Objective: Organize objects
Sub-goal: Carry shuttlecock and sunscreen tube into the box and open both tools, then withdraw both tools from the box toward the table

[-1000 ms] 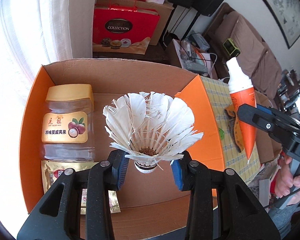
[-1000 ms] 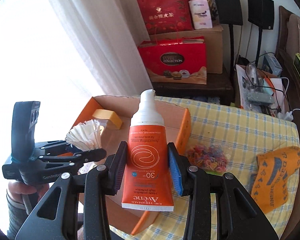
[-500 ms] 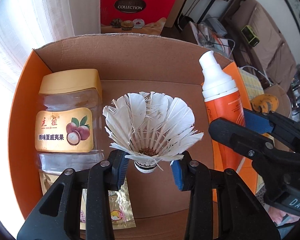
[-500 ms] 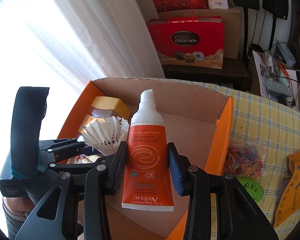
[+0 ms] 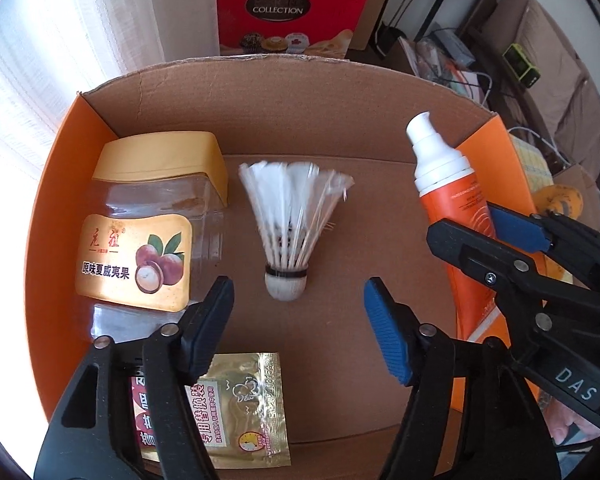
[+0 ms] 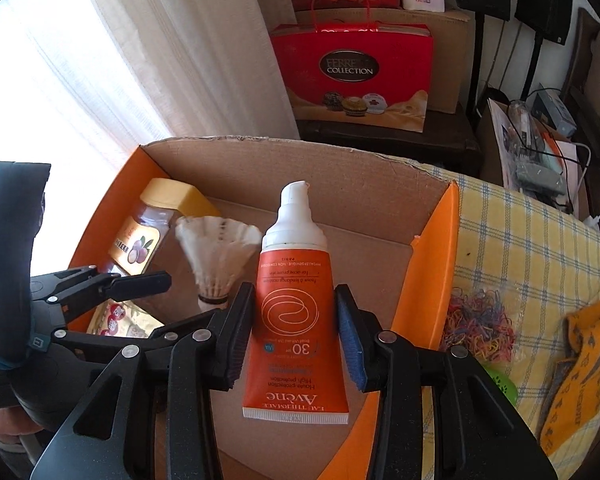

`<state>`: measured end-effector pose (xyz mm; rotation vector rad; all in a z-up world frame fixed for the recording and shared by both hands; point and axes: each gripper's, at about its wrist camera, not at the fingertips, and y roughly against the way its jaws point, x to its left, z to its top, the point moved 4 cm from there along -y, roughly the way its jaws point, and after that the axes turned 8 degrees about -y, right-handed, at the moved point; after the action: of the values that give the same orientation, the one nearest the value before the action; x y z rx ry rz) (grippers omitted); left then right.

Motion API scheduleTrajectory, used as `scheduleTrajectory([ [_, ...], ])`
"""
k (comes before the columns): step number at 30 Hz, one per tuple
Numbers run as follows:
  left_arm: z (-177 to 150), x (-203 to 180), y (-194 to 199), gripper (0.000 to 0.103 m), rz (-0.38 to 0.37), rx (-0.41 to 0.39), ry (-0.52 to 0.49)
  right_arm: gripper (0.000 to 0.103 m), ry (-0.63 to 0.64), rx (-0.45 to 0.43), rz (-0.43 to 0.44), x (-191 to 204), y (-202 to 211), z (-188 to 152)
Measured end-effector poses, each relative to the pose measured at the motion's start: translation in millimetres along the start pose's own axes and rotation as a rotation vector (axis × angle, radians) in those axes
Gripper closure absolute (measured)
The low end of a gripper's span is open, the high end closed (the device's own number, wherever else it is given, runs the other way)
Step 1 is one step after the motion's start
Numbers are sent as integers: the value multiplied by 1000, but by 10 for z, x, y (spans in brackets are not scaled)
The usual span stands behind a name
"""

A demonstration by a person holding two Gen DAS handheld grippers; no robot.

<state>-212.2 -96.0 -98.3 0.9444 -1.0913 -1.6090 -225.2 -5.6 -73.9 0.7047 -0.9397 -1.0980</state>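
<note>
My right gripper [image 6: 296, 336] clamps the orange sunscreen tube [image 6: 296, 320] by its flat lower body, nozzle pointing away, over the right part of the cardboard box [image 6: 432, 272]. I judge the tube light, soft and slick, so mid-body is the safest hold. My left gripper [image 5: 300, 320] hangs wide apart, holding nothing. Just beyond it the shuttlecock [image 5: 290, 232] sits in the box, feathers blurred; featherlight and fragile, best taken by the cork.
</note>
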Motion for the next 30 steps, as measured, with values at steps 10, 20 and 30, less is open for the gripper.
scheduleTrajectory([
  [10,43,128,319,25,-75,-73,56,59,-35,-55,47,-63,345,69],
  [20,28,265,713,12,-150,-181,113,35,-21,-118,60,-192,790,31],
  [30,-31,-114,874,2,-167,-244,53,17,25,-176,-51,-445,1156,-130],
])
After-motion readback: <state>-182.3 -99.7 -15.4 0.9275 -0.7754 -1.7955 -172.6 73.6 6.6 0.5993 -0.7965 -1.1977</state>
